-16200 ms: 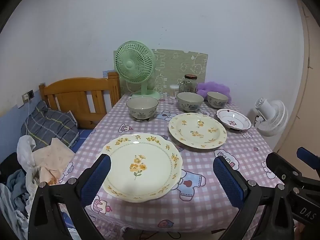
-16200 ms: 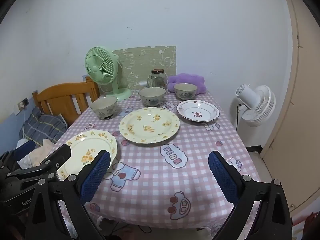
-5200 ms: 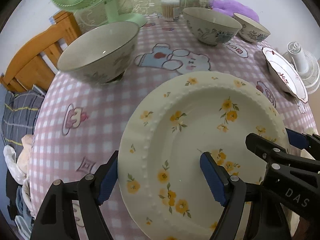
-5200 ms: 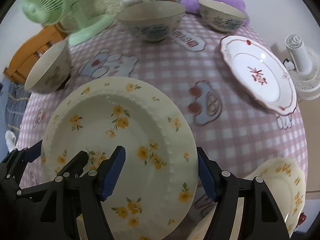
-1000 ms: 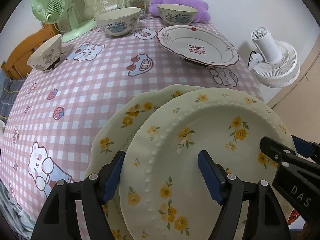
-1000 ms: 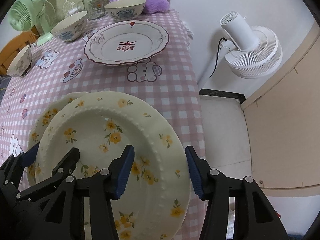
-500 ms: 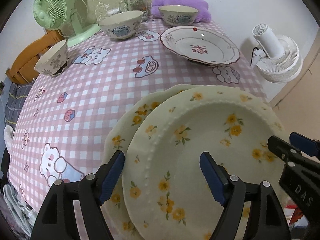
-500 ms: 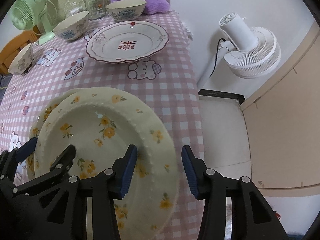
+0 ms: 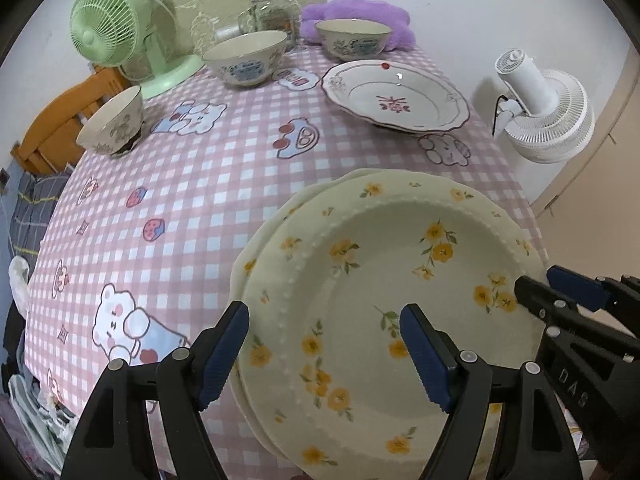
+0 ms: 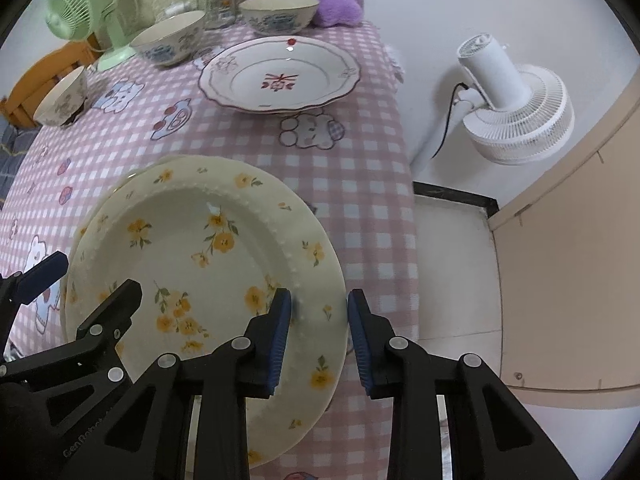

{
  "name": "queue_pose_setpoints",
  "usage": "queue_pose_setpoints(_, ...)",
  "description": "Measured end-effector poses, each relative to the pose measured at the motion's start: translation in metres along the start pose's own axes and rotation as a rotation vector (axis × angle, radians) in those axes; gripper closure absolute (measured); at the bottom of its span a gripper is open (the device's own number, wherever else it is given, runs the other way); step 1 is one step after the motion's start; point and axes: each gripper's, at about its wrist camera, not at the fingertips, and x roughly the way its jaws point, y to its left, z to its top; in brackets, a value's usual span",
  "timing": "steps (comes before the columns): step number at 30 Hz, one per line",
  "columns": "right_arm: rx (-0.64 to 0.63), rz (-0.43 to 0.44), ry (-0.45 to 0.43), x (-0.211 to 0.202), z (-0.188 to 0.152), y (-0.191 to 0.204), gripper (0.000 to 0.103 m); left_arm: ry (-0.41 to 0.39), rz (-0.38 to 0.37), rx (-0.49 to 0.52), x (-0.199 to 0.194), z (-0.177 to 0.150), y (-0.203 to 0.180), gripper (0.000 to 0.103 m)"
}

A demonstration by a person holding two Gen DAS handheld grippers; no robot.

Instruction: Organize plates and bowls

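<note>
Cream round ceramic plate (image 9: 384, 280): yellow flower sprigs. White scalloped ceramic plate (image 9: 396, 96): maroon rim, red flower centre. Pink-and-white checked cloth tablecloth (image 9: 224, 168): cartoon bears. Gripper finger pads (image 9: 422, 356): blue.

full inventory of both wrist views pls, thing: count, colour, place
yellow-flower plates: 2, cream, stacked at near right table edge
red-flower plate: 1, white, far right
bowls: 3, cream with blue or grey pattern, across far side and left
jar: 1, clear glass, dark lid, back centre
green fan: 1, back left
purple cushion: 1, back, behind the right bowl
tablecloth: 1, pink check with cartoons, on the table
white fan: 1, off the table's right side
wooden chair: 1, left
left hand-held gripper: 1, blue pads, open astride plates' left rim
right hand-held gripper: 1, blue pads, astride right rim
</note>
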Motion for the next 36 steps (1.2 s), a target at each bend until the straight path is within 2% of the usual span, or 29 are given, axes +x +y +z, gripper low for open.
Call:
queue_pose_setpoints(7,-0.018,0.011,-0.002,0.001,-0.002,0.006,0.070,0.010,0.018,-0.002,-0.001,-0.004,-0.001,0.023)
queue_pose_setpoints(15,0.043,0.058,0.001,0.001,0.004,-0.001,0.068,-0.020,-0.020,0.009,-0.014,0.000,-0.001,0.022)
queue_pose_setpoints(17,0.075,0.090,-0.013,-0.004,0.006,-0.004,0.067,-0.038,-0.023,0.007,-0.020,0.003,0.003,0.020)
queue_pose_setpoints(22,0.083,0.079,-0.072,-0.028,0.015,0.010,0.067,-0.066,-0.022,-0.004,-0.035,0.013,0.020,0.017)
queue_pose_setpoints(28,0.125,0.065,-0.134,-0.055,0.026,0.023,0.049,-0.112,-0.042,-0.013,-0.054,0.027,0.050,0.010)
queue_pose_setpoints(31,0.161,0.043,-0.189,-0.071,0.031,0.030,0.042,-0.153,-0.037,0.024,-0.064,0.034,0.060,0.009)
queue_pose_setpoints(33,0.182,0.026,-0.241,-0.085,0.034,0.035,0.031,-0.169,-0.047,0.046,-0.069,0.038,0.063,0.008)
queue_pose_setpoints(36,0.195,0.007,-0.294,-0.098,0.041,0.040,0.027,-0.192,-0.086,0.062,-0.073,0.048,0.066,0.006)
